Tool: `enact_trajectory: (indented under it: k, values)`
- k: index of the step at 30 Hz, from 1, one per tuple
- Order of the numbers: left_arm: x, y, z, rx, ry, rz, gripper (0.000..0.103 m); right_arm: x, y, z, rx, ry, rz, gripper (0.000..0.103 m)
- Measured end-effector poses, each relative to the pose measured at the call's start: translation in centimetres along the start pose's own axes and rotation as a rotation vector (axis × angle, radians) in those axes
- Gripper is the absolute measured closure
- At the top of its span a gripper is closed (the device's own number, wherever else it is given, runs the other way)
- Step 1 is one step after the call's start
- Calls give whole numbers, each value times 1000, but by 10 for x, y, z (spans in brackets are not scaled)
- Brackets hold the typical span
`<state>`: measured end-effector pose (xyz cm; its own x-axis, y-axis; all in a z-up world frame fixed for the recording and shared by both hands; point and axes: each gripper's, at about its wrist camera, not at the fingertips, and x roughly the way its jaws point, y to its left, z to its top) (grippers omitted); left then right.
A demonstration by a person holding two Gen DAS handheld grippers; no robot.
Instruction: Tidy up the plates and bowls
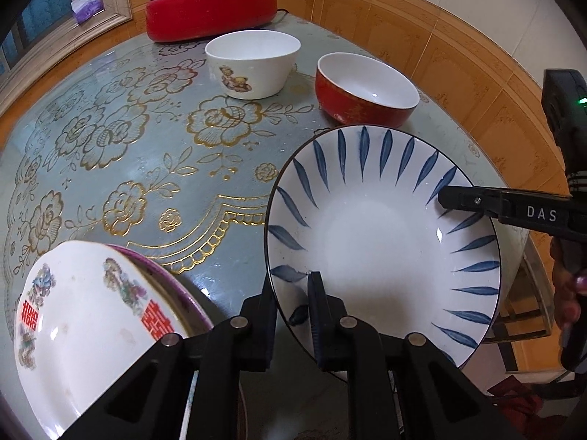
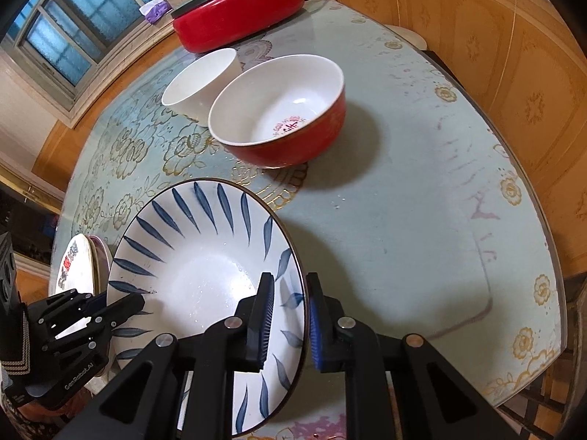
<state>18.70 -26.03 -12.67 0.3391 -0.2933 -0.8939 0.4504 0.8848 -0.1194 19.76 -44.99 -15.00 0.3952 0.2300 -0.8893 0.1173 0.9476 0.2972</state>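
Observation:
A white plate with blue leaf strokes (image 1: 381,242) hangs between both grippers over the near part of the table. My left gripper (image 1: 291,293) is shut on its left rim, one finger above and one below. My right gripper (image 2: 290,286) is shut on the opposite rim of the same plate (image 2: 205,267), which tilts slightly and throws a shadow on the table. Each gripper shows in the other's view: the right gripper's fingers (image 1: 458,200) and the left gripper's fingers (image 2: 124,304). A red bowl (image 2: 279,110) and a white bowl (image 2: 200,80) stand behind it.
A stack of plates with red characters (image 1: 84,315) lies at the near left, close to the held plate. A red lidded electric pot (image 1: 211,7) stands at the back. The round table (image 2: 422,190) has a glass top, and its edge runs close on the right.

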Motion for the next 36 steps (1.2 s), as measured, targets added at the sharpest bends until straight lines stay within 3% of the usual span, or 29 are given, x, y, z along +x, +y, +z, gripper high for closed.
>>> enact_trajectory:
  k: [4, 7, 9, 13, 18, 27, 36]
  values:
    - [-6, 0, -2, 14, -21, 1, 83, 1, 3, 1, 10, -9, -9, 84]
    - [-19, 1, 0, 26, -57, -4, 68, -1, 0, 1, 43, -7, 18, 81]
    - [-30, 3, 2, 26, -75, 0, 45, -4, -2, 1, 55, -11, 31, 81]
    - [-50, 6, 14, 7, -120, -23, 40, -21, -7, 4, 51, -44, 13, 74]
    - [-57, 7, 37, -14, -151, -35, 23, -37, -19, 17, 71, -86, -9, 73]
    - [-40, -5, 92, 2, -141, 12, 11, -38, -32, 59, 69, -114, -40, 68]
    - [-2, -12, 145, -24, -103, 26, 10, -10, -37, 112, 47, -85, -45, 67]
